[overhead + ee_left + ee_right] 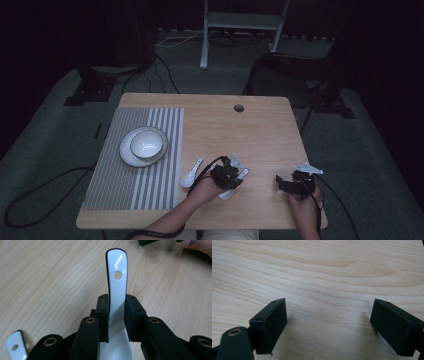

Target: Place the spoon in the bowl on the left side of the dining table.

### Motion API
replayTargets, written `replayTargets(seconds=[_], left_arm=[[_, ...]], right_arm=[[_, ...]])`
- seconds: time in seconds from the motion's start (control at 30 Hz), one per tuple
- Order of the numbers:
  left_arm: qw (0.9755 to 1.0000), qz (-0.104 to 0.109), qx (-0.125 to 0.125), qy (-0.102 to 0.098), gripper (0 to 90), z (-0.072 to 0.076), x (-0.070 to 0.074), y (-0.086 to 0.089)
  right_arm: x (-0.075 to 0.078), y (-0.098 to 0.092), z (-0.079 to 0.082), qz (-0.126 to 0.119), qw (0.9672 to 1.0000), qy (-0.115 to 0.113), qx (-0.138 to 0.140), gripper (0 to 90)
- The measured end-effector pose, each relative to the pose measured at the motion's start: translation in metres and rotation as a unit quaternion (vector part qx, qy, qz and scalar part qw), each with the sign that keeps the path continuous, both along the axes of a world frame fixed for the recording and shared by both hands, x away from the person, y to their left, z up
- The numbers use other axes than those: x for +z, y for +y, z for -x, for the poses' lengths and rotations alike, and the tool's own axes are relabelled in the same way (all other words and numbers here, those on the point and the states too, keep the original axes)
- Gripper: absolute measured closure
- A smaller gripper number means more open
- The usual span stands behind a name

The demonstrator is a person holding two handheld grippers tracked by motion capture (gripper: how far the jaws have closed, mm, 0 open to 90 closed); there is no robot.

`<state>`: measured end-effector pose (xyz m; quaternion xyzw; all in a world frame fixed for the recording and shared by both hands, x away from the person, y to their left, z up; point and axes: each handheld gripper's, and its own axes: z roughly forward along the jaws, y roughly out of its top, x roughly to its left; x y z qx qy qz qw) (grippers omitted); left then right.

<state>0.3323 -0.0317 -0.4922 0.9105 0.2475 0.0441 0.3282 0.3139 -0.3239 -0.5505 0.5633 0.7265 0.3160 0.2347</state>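
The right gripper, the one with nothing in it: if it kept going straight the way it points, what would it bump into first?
Probably just the bare wooden table. The right gripper has open jaws angled down at it, nothing between or ahead.

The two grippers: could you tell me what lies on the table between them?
Nothing; in the high view, bare table separates the left gripper, shut on a spoon, from the right gripper.

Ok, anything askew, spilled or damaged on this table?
Nothing stands out. The bowl sits upright on its plate on the striped placemat. One white spoon lies intact on the wood; the left gripper clamps the second spoon by its handle. No spill or chip shows.
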Motion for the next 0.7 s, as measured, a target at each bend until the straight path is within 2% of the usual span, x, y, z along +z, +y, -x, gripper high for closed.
replayTargets(seconds=[0.2, 0.23, 0.43, 0.7], left_arm=[[0.9998, 0.017, 0.011, -0.004, 75.7, 0.0, 0.008, 0.005], [0.9997, 0.023, 0.01, 0.0, 85.4, 0.0, 0.01, 0.007], [0.9997, 0.019, 0.012, -0.008, 85.7, -0.001, 0.014, 0.012], [0.999, 0.038, 0.019, -0.016, 85.7, -0.003, 0.024, 0.02]], right_arm=[[0.0, 0.0, 0.0, 0.0, 1.0, 0.0, 0.0, 13.2], [0.0, 0.0, 0.0, 0.0, 1.0, 0.0, 0.0, 13.2], [0.0, 0.0, 0.0, 0.0, 1.0, 0.0, 0.0, 13.3], [0.0, 0.0, 0.0, 0.0, 1.0, 0.0, -0.001, 13.3]])
